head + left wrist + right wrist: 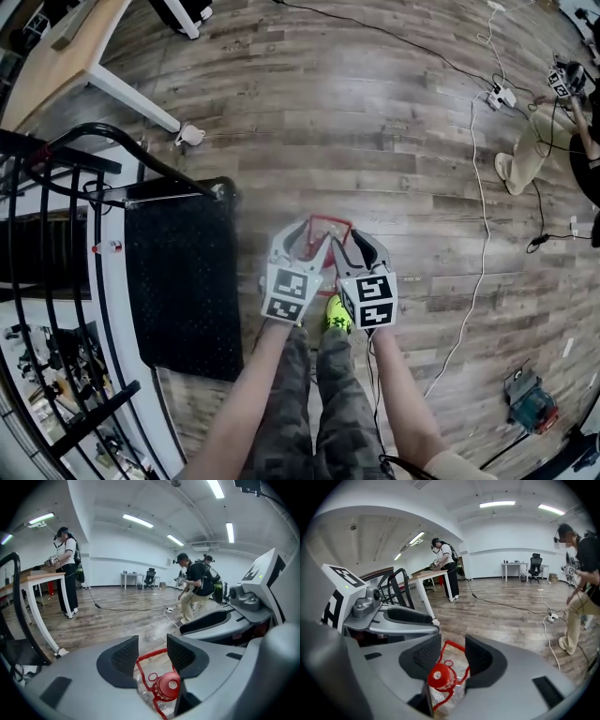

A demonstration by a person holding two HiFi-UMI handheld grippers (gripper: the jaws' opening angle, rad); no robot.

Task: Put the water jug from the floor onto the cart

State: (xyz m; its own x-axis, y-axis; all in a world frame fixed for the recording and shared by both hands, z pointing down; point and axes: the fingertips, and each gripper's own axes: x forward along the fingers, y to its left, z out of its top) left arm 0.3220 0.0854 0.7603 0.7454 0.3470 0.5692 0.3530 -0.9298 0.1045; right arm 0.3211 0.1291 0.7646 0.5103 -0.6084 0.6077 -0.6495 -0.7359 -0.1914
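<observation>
Clear crinkled-plastic water jug [143, 692]: one, with one round red screw cap [168, 685] and one thin red loop handle [328, 218]. Standing on grey-brown wood-plank floor [375, 141], right in front of two camouflage-trousered legs [286, 403] and one neon-yellow shoe [337, 314].

Two grey hand-held grippers, one black-and-white marker cube on each: left gripper [152, 651], right gripper [452, 651]. Side by side above the jug, close together.

Left jaws spread, ribbed black pads [124, 654] on either side of the loop handle, screw cap just below the gap, nothing pinched. Right jaws spread likewise, loop handle rising through the gap, screw cap close under the left-hand pad.

One black cart [178, 281] just left of the jug: flat textured mat deck, curved black tube push bar [94, 131]. Jug not on the cart, still down on the planks.

One pale wooden counter [66, 47] with white legs at top left of head view. One long white cable [481, 234] across the planks, one white power strip [504, 97] at its far end.

Three other people in left gripper view: one standing by the counter, two together on the right.
</observation>
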